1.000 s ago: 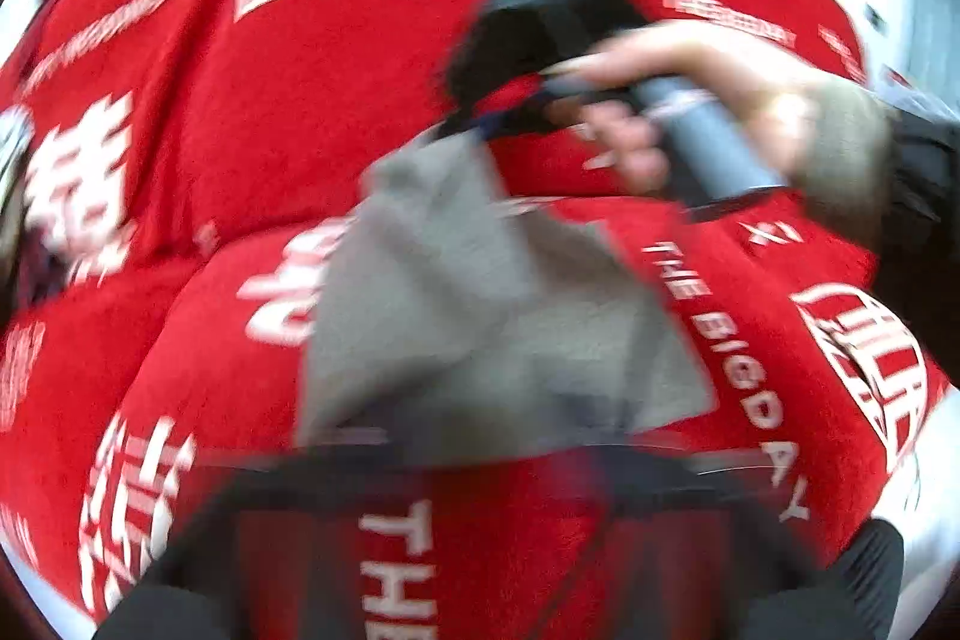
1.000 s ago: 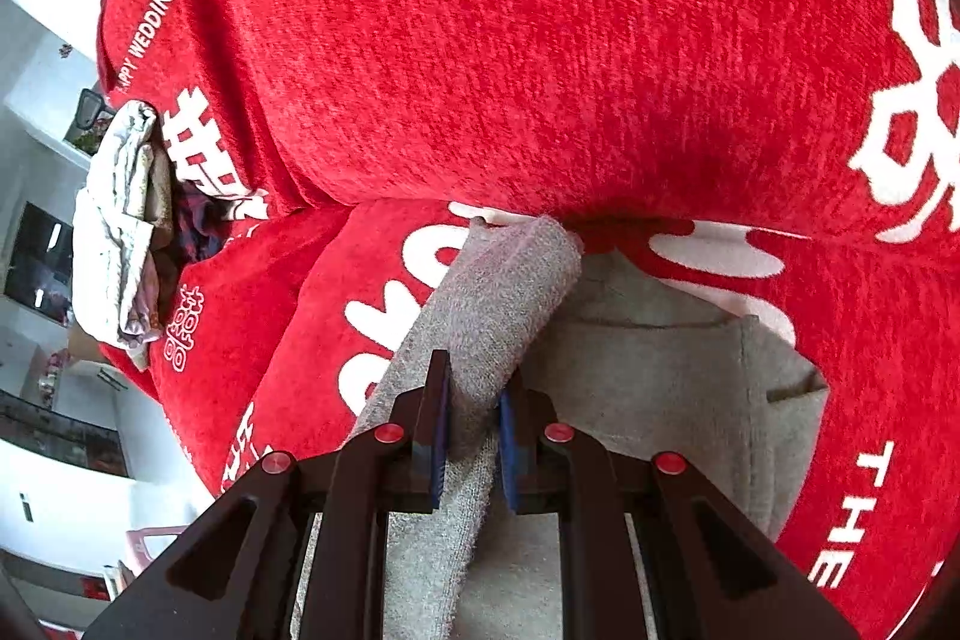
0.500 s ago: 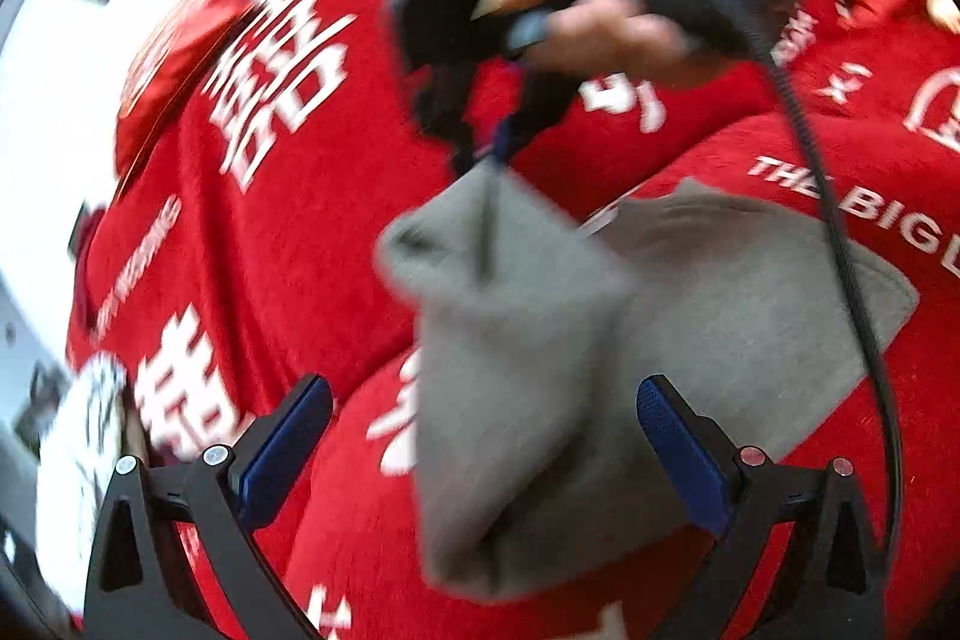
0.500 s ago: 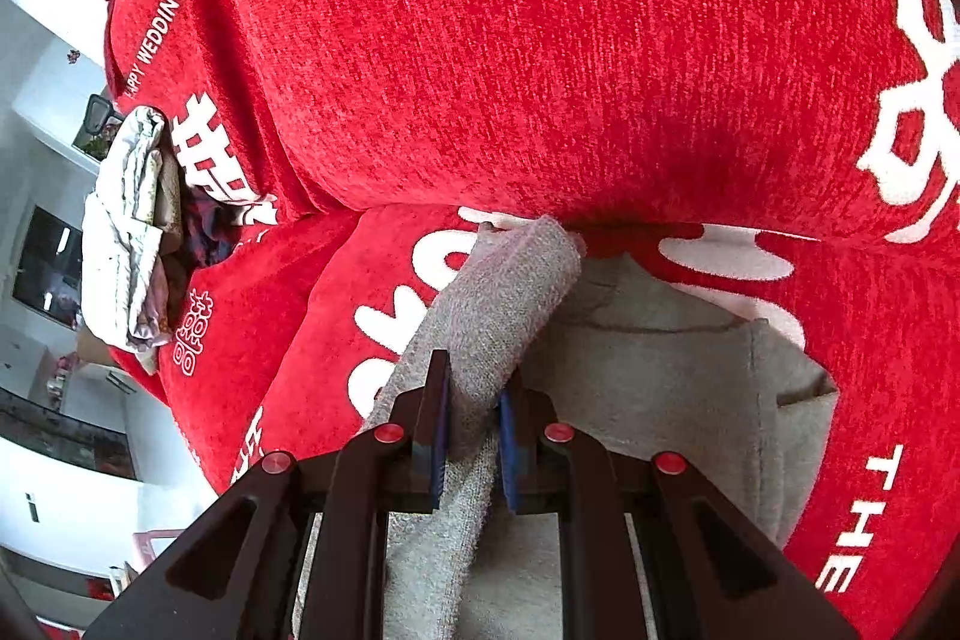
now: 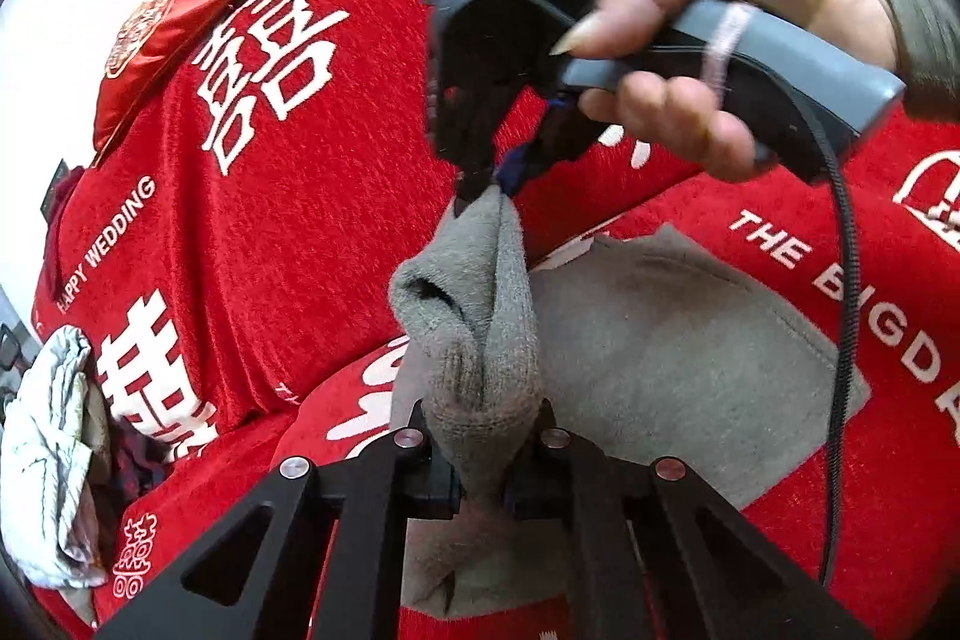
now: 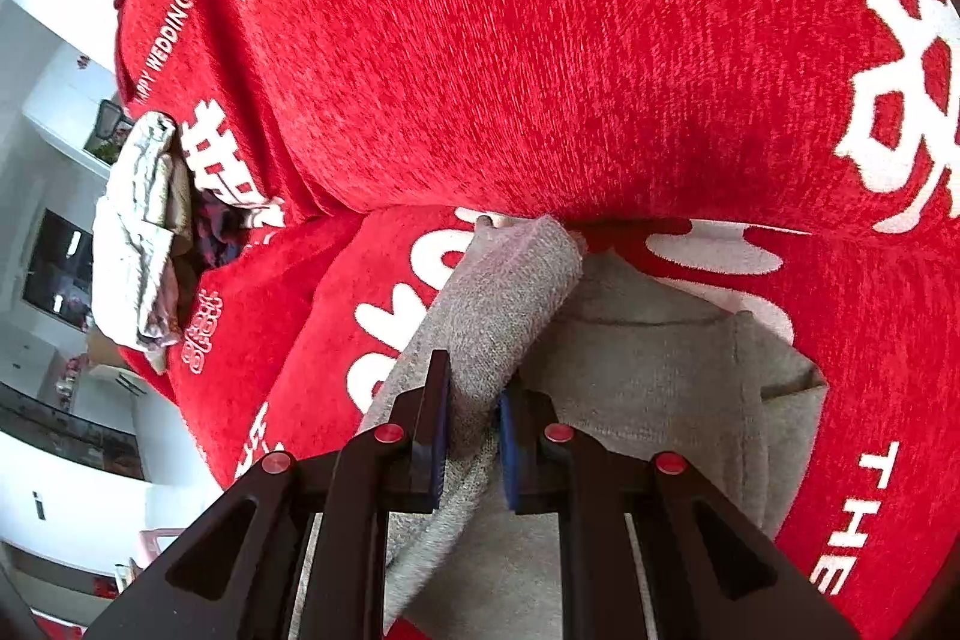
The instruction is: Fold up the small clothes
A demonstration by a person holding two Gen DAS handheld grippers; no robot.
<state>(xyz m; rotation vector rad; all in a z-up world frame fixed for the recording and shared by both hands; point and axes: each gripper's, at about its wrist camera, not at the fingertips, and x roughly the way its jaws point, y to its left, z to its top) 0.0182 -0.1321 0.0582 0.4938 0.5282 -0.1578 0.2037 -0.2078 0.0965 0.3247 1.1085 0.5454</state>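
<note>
Bunching between both grippers' closed fingers, the grey garment hangs taut.

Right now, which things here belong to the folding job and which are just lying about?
In the job:
grey garment
left claw, shut on it
right claw, shut on it

Lying about:
red cover
white clothes
red cushion

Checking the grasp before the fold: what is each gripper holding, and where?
Both hold the grey garment. The left gripper pinches a bunched fold near its sleeve; the right gripper grips the sleeve's end, lifting it off the red sofa.
</note>
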